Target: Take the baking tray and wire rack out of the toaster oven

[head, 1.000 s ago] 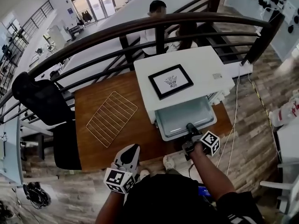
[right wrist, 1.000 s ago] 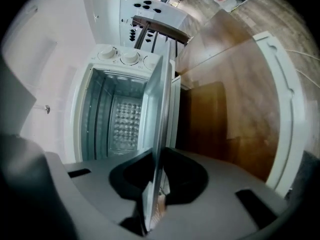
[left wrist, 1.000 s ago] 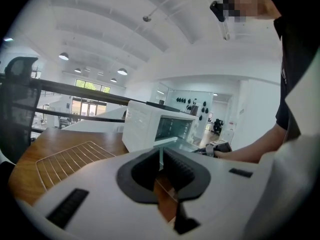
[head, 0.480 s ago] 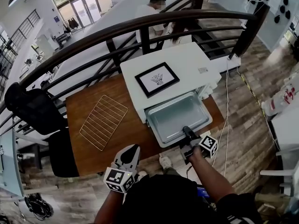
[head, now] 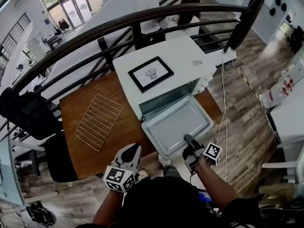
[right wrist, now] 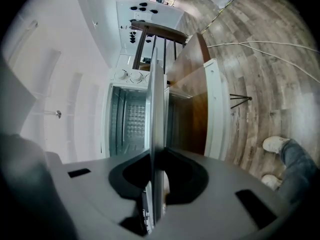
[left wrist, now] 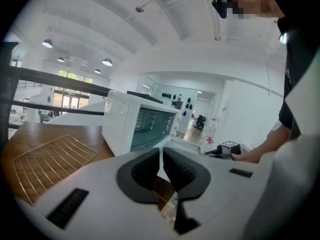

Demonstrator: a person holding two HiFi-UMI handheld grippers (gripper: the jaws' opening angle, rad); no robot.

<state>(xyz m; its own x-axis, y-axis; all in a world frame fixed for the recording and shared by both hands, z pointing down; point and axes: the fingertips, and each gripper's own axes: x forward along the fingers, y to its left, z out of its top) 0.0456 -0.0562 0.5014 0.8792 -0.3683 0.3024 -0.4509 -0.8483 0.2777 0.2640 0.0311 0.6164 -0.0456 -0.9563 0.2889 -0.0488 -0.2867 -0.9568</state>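
On the head view, the rack [head: 99, 121] is lying flat on the table [head: 130, 129], left of the oven [head: 190, 56] and well apart from it. My left gripper [head: 134, 149] is hanging near the oven's front left corner. Only its own view is showing me its jaws resting together with nothing between them. The tray [head: 176, 125] is sticking out of the oven's open front. My right gripper [head: 189, 140] is clamping the tray's near rim. Its own view is showing that rim edge-on between the pads, with the oven's cavity behind.
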